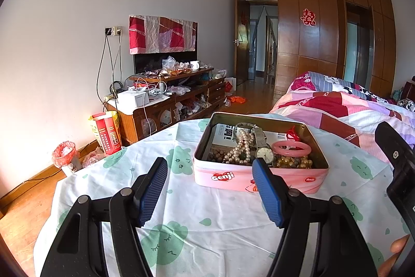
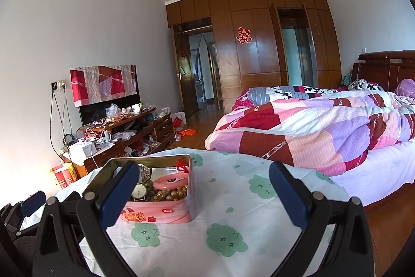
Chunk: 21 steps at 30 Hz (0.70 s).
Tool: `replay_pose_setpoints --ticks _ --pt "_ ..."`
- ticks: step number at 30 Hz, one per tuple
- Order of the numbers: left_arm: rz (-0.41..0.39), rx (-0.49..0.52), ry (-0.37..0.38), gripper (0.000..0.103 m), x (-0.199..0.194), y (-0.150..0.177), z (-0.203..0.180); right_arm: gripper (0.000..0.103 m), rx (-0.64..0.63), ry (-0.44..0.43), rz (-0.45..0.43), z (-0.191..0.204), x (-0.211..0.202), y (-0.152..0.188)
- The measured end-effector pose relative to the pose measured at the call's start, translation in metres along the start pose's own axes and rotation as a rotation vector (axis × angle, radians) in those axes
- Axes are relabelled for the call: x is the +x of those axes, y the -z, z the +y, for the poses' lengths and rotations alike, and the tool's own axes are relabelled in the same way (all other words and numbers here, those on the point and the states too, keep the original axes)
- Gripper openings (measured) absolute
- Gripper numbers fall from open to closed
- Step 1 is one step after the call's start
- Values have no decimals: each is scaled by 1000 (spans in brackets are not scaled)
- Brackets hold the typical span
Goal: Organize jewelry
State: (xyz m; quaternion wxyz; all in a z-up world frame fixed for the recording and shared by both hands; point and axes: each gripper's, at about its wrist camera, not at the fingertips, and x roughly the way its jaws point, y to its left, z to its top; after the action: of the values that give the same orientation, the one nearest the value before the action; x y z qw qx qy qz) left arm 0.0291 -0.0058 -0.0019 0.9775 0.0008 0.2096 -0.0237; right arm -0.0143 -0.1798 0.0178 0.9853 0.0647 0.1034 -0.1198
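My left gripper (image 1: 210,188) is spread wide w/ nothing between the blue pads, hovering low over the cloud-print tablecloth (image 1: 181,212), and my right gripper (image 2: 205,194) is likewise spread and empty, a bit further right over the same cloth. Straight ahead of the left one sits the pink tin (image 1: 259,181), lid off; its near wall is just beyond the fingertips, w/ the right-hand pad overlapping that wall in the left wrist view. From the right gripper the tin lies ahead and to the left, partly behind its left pad. Inside, all heaped together: pearl strand (image 1: 242,147), wristwatch (image 1: 264,153) w/ mesh band, pink bangle (image 1: 291,148), amber bead string (image 1: 293,162), dark bead string (image 1: 218,155), something red (image 1: 293,134) at the back, printed card under the lot. My read on handling: strands are light, floppy, prob tangled, so pinch a bunch of beads and lift slow; beads are round and slick, may roll out of the pads. Bangle is rigid, maybe brittle, best taken across the rim where it stands clear. Watch is heavier, glass face, so grab the band not the dial. Tin itself is light, could skid on cloth if nudged
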Motion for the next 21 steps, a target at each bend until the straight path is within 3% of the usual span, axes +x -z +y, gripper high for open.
replay_pose_setpoints --ticks 17,21 --pt "-20 15 -40 68 0 -1 -3 102 16 16 -13 1 0 0" --pt "0 -19 -32 79 4 0 1 102 16 17 -12 1 0 0"
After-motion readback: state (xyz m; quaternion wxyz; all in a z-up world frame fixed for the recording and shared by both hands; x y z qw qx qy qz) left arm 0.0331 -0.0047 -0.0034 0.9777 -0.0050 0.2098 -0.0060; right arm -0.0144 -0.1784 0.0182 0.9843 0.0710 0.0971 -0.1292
